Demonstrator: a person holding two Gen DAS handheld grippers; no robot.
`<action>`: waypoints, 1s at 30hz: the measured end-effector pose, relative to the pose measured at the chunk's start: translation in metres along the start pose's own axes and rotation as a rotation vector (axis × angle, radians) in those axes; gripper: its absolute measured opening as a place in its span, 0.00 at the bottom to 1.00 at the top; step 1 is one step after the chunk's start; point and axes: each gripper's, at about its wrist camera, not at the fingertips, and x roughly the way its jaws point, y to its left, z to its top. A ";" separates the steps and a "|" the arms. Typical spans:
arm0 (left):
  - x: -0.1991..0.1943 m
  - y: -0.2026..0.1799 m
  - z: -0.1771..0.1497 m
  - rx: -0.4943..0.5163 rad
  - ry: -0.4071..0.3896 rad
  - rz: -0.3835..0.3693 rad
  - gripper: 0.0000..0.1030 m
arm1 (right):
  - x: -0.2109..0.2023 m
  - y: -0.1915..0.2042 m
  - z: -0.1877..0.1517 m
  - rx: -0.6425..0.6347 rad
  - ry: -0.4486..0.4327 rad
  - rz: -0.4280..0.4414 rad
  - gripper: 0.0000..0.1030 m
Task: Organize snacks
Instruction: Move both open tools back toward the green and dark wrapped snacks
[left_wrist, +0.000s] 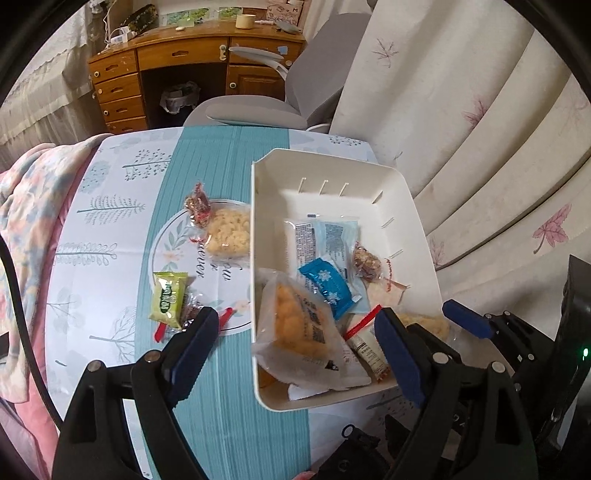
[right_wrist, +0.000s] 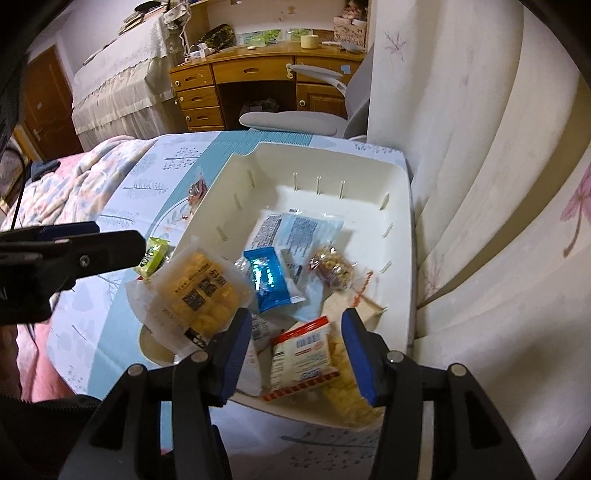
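Note:
A white plastic bin (left_wrist: 406, 206) (right_wrist: 400, 221) stands on the table's right side and holds several snacks: a blue packet (left_wrist: 327, 286) (right_wrist: 267, 280), a yellow puff bag (left_wrist: 295, 325) (right_wrist: 201, 299) leaning on its left wall, a nut bar (right_wrist: 332, 267). On the table lie a green packet (left_wrist: 168, 299), a yellow rice-puff cake (left_wrist: 229, 232) and a red-wrapped nut snack (left_wrist: 199, 208). My left gripper (left_wrist: 295, 354) is open, above the bin's near left corner. My right gripper (right_wrist: 293, 354) is open and empty over a red-and-white packet (right_wrist: 303, 354) at the bin's near end.
The table (left_wrist: 110, 258) has a teal-and-white cloth. A pink quilt (left_wrist: 29, 221) lies at its left. Cream curtains (left_wrist: 480, 147) hang close on the right. A grey chair (left_wrist: 258, 110) and a wooden desk (left_wrist: 184, 62) stand beyond.

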 end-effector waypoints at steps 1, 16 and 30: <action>-0.002 0.004 -0.002 0.001 -0.002 0.004 0.83 | 0.001 0.000 0.000 0.015 0.006 0.006 0.50; -0.027 0.085 -0.015 0.180 0.064 0.046 0.83 | 0.013 0.031 -0.015 0.508 0.077 0.104 0.53; -0.047 0.178 0.004 0.379 0.083 0.033 0.83 | 0.017 0.121 -0.029 0.757 0.043 0.073 0.58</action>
